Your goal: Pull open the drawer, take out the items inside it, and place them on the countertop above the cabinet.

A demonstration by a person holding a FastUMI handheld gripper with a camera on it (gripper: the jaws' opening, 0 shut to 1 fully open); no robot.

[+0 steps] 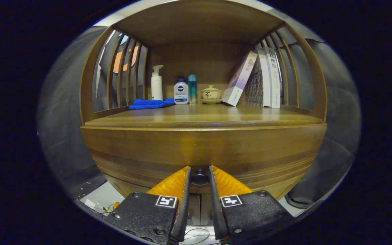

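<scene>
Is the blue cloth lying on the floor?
No, the blue cloth lies on the countertop, beside the white pump bottle, well beyond the tool.

The hand-held gripper (200, 175) points level and straight ahead, its 2 fingers (186, 190) running forward side by side from the 2 finger mounts; the fingers stand narrowly apart, almost parallel — the tips drawn in on either side of the drawer knob (200, 177); both tips appear to press against the knob, 1 on its left, 1 on its right.
</scene>
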